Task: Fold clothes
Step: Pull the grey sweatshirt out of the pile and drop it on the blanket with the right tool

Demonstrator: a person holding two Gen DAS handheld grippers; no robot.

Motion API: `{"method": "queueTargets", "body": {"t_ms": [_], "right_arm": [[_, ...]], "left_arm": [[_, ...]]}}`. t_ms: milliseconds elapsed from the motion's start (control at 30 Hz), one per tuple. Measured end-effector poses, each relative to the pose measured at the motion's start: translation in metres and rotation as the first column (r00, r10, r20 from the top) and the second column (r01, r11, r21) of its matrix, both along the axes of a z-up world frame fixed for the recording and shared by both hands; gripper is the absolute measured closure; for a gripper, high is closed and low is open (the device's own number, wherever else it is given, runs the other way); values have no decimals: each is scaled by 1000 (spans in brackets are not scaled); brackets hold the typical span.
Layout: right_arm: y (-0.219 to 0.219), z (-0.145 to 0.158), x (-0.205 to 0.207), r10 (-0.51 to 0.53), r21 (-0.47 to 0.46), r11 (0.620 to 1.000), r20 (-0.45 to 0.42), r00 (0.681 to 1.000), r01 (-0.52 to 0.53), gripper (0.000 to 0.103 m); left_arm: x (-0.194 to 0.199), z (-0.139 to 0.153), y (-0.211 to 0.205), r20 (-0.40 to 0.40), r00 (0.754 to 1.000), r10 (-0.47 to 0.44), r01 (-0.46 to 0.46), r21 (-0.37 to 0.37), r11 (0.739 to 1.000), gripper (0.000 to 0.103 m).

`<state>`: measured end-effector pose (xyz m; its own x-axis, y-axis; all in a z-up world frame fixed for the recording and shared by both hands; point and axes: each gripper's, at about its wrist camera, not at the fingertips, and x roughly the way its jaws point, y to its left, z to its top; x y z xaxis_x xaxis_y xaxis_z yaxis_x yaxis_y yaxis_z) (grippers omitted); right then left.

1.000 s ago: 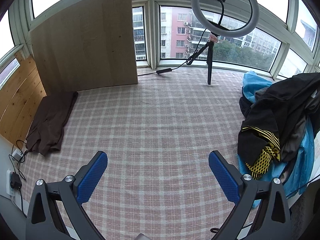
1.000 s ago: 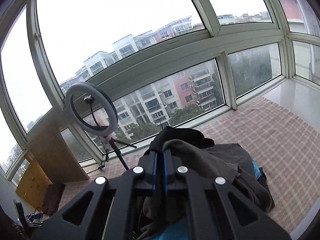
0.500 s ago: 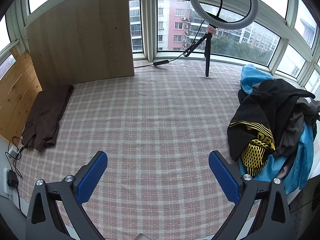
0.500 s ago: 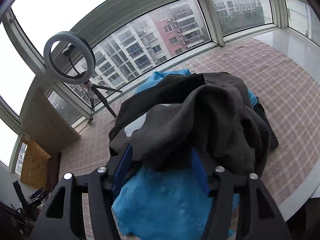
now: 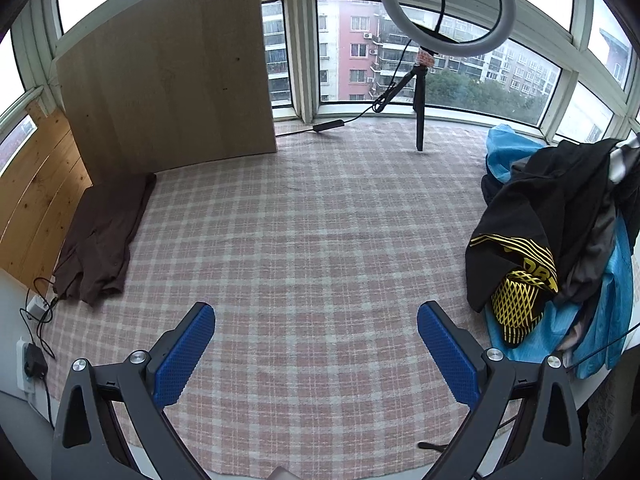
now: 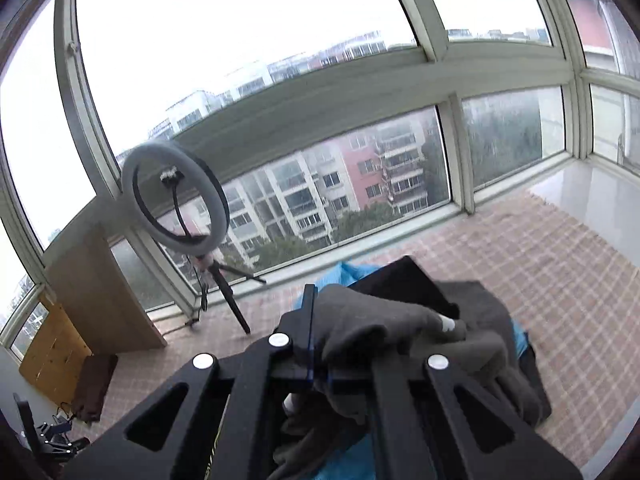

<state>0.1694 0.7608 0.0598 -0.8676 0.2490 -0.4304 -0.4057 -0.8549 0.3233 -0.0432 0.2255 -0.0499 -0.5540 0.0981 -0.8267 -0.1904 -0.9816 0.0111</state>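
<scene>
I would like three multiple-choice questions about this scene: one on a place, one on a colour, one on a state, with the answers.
1. Where does the brown garment lie?
A) on the clothes pile
B) on the checked cloth beside the wooden boards
C) under the ring light

2. What colour is the pattern on the black garment?
A) yellow
B) red
C) white

3. How is the left gripper?
A) shut on cloth
B) open, holding nothing
C) out of view

Answers: 1 B, it lies at the cloth's left edge by the boards; 2 A, yellow stripes and mesh show; 3 B, its blue pads stand wide apart over bare checked cloth.
</scene>
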Motion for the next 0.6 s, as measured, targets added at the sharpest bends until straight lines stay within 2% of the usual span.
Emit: {"method": "queueTargets", "body": {"t_ms": [100, 200, 300, 367, 467, 600], "right_arm": [[2, 79, 31, -46, 93, 994, -157, 987, 61, 100], [-6, 144, 47, -24, 142, 988, -237, 971, 59, 100], [-42, 196, 47, 26, 259, 965, -276, 961, 48, 100], [-68, 225, 43, 83, 303, 953, -298, 951, 12, 100], [-111, 261, 28, 180, 342, 937, -309, 934, -67, 100], [-181, 294, -2, 299, 421, 892, -281, 912, -163, 100]], "left_arm": [[-4, 0, -7, 12, 1000, 20, -21, 37, 999, 1], [-4, 3, -5, 2, 1000, 6, -6, 51, 999, 1], [-4, 10, -1, -28, 999, -18, 19, 48, 999, 1], [-4, 13, -1, -36, 999, -30, 32, 58, 998, 1], [-3, 19, -12, -50, 998, -32, 36, 74, 997, 1], [3, 30, -38, -75, 997, -17, 24, 94, 995, 1]]}}
